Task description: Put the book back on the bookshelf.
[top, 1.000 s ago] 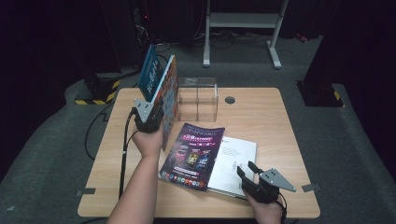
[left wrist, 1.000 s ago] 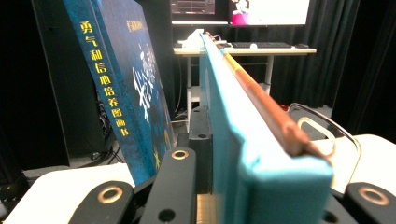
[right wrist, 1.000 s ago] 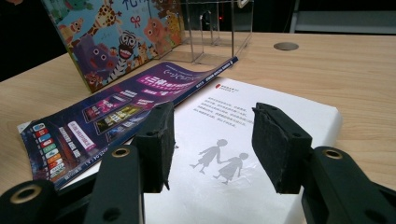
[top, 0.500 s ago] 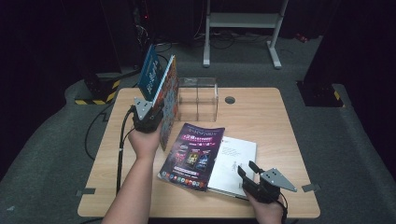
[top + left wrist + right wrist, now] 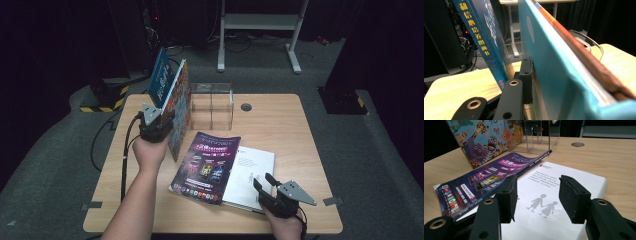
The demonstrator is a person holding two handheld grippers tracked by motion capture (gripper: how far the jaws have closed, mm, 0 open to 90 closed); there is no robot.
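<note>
My left gripper (image 5: 159,121) is at the picture book (image 5: 179,107), which stands upright near the table's (image 5: 280,120) far left corner, between the blue book (image 5: 161,80) and the clear plastic rack (image 5: 212,105). My jaws have just been opening, and the book's edge is between them; whether the pads are pressing on it I cannot tell. To do this well, I should open slowly and see that the book leans safely before I draw away. My right gripper (image 5: 270,186) waits half open over the white book (image 5: 564,195) at the near edge, holding nothing. The purple magazine (image 5: 206,167) lies partly on it.
</note>
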